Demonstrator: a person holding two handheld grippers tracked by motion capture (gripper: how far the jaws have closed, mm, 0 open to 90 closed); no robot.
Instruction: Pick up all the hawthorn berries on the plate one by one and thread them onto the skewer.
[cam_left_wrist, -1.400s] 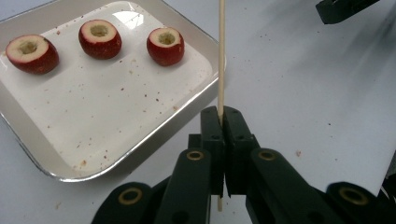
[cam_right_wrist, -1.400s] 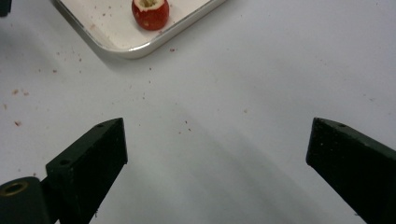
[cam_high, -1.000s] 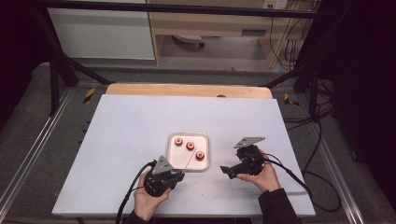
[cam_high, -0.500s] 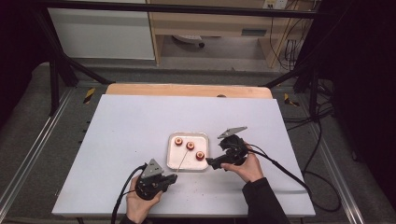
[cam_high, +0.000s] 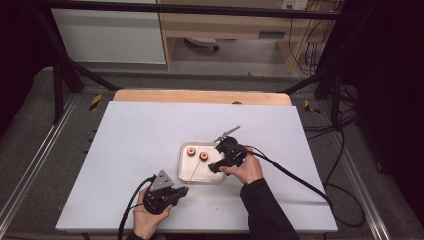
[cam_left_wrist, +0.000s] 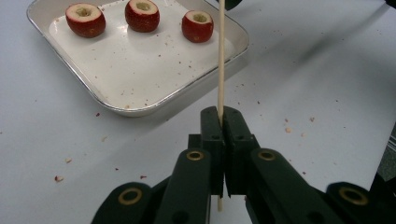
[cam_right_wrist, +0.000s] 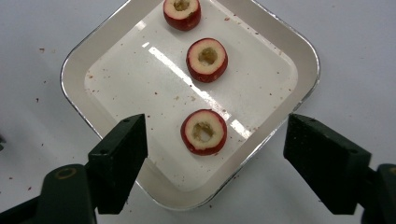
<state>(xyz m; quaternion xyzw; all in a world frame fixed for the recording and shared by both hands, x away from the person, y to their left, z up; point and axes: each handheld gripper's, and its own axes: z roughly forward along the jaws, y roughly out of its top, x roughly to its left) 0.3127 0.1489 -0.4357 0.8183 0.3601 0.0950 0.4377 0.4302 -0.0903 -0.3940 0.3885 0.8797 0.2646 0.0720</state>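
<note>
- Now the right gripper (cam_high: 216, 166) hangs over the tray (cam_high: 186, 176), at its right edge; a second ago it sat on the table (cam_high: 125, 130) well to the right of the tray, so it has crossed over to the fruit.
- Its jaws have just been closing from their widest, yet stand well apart, and nothing is pressed between them. In the right gripper view the nearest fruit (cam_right_wrist: 204, 132), red with its core cut out, lies between the two jaws but apart from both.
- Two more fruits (cam_right_wrist: 207, 59) lie farther along the tray (cored the same way).
- The left gripper (cam_left_wrist: 223, 122) is fully closed on the skewer (cam_left_wrist: 221, 56), which rises from the jaws and leans over the tray's near edge. Since a second ago that hand has drawn back toward the table's near edge, leaving room over the tray.
- I judge the work to be threading fruit on the skewer: the stick is gripped and waiting, and the right jaws are narrowing on the first piece. No fruit is on the stick yet, so the job is at its start.
</note>
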